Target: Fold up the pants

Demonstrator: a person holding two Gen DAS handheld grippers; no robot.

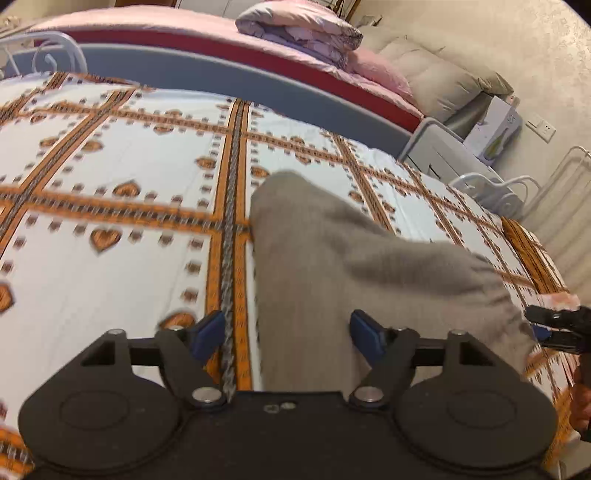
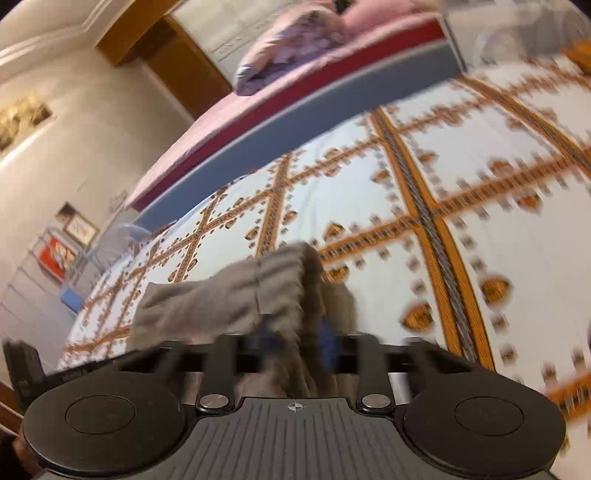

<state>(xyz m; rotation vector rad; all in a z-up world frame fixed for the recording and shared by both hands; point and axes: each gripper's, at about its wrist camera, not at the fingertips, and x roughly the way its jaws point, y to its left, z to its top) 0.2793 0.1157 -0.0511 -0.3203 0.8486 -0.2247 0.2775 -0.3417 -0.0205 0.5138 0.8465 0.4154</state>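
Grey knit pants (image 1: 332, 251) lie on the patterned bedsheet (image 1: 110, 162), one leg stretching away from me. My left gripper (image 1: 288, 332) hovers over the near end of the pants, open, its blue pads (image 1: 210, 330) wide apart and touching nothing. In the right wrist view the picture is blurred. The pants (image 2: 221, 299) lie bunched there, with a raised fold running between the jaws of my right gripper (image 2: 295, 341). Its blue pads (image 2: 328, 338) stand apart on either side of the fold, open. The right gripper (image 1: 539, 325) also shows at the pants' right edge in the left wrist view.
A second bed with a pink cover (image 1: 184, 33) and a folded quilt (image 1: 303, 29) runs along the far side, behind a grey-blue rail (image 1: 221, 77). White metal bed frames (image 1: 495, 188) and a box (image 1: 495, 129) stand at the right. The sheet spreads wide to the left.
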